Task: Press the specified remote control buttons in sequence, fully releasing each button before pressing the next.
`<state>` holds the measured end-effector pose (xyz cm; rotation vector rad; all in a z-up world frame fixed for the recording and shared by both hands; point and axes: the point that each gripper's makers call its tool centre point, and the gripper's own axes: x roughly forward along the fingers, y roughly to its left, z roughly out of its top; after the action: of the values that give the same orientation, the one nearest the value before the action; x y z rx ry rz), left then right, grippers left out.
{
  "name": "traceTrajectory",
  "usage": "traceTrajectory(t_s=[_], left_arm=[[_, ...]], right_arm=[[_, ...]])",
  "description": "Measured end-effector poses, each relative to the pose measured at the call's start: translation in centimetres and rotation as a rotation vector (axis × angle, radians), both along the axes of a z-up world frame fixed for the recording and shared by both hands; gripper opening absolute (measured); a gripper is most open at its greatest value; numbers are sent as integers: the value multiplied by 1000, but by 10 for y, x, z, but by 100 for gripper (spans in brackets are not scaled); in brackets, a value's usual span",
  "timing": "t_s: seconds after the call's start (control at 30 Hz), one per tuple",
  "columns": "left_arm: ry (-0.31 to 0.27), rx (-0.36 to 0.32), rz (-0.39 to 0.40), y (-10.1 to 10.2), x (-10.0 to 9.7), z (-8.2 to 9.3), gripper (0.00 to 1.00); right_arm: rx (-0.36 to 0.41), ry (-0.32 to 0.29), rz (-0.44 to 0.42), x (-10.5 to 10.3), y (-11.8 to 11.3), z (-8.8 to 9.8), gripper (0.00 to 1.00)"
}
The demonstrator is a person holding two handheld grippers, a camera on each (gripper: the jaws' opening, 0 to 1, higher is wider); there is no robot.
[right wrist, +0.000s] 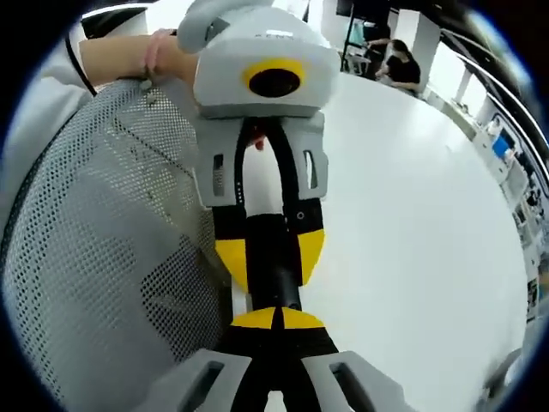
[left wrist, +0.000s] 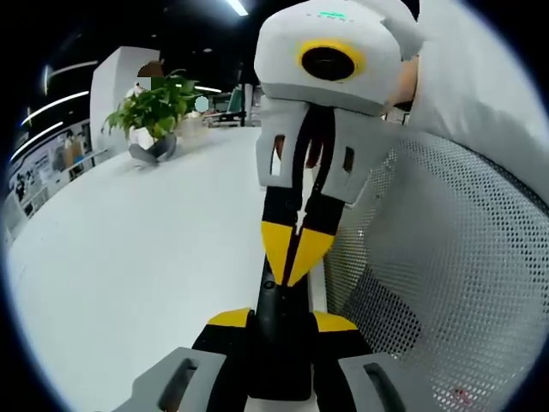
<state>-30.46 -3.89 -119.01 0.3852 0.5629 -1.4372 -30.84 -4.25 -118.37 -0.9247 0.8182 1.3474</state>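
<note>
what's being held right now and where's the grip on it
The left gripper clamps the black remote by its two long edges. The right gripper is shut and holds nothing, tips at the remote.

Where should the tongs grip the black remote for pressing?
Across its narrow width, on the long edges near one end, coming in lengthwise, as the left tongs do. The remote is a slim bar, so its top face is left free for the right tongs.
</note>
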Motion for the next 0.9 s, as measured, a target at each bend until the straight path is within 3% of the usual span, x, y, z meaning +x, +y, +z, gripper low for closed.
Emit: traceTrajectory(t_s=[0.1,0.2,0.4,0.5,0.63,0.73,0.9], left_arm=[[0,0,2,0,0,0,25],[-1,0,1,0,0,0,25],[-3,1,1,0,0,0,25],[-3,1,2,0,0,0,25],[-4,2,1,0,0,1,25],[-4,2,2,0,0,1,25],[-1,0,2,0,0,1,25]], right_arm=[[3,-8,9,0,0,0,0],[53,68,-74,0,-1,1,0],[100,163,-144,2,-2,4,0],[71,85,-127,13,-7,3,0],[93,152,-154,15,-1,3,0],[72,161,-137,16,-1,0,0],[37,241,-153,16,-1,-1,0]])
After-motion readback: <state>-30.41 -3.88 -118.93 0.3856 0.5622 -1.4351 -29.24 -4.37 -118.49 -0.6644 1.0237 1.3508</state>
